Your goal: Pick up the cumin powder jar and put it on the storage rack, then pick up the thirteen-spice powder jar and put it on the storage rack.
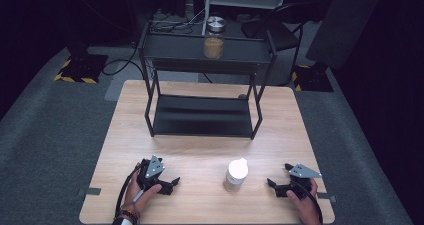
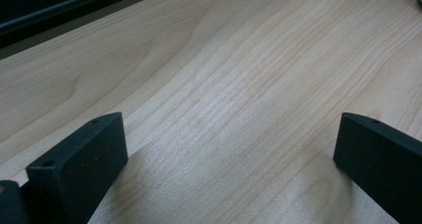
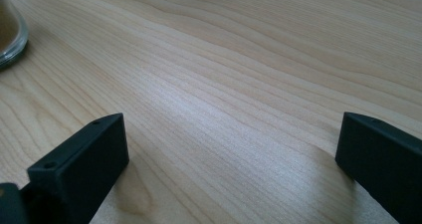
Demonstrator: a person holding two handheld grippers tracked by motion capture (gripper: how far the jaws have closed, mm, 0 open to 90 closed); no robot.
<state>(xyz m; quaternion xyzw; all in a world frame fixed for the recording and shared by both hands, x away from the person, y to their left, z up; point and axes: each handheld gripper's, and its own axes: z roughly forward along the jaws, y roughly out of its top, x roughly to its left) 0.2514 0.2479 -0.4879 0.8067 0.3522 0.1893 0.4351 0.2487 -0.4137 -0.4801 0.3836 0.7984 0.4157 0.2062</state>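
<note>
Wooden table (image 1: 200,157) bears both grippers, left gripper (image 1: 172,182) and right gripper (image 1: 271,184), fingers spread wide, grasping nothing.

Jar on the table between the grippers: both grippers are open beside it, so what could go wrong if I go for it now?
1. The jar is tall and narrow with a white lid; a sideways nudge from the right gripper or left gripper could tip it.
2. It stands near the table front edge, so a knocked jar might roll off.
3. The shelf rack already carries another jar on its top tier; placing there risks a collision.
</note>
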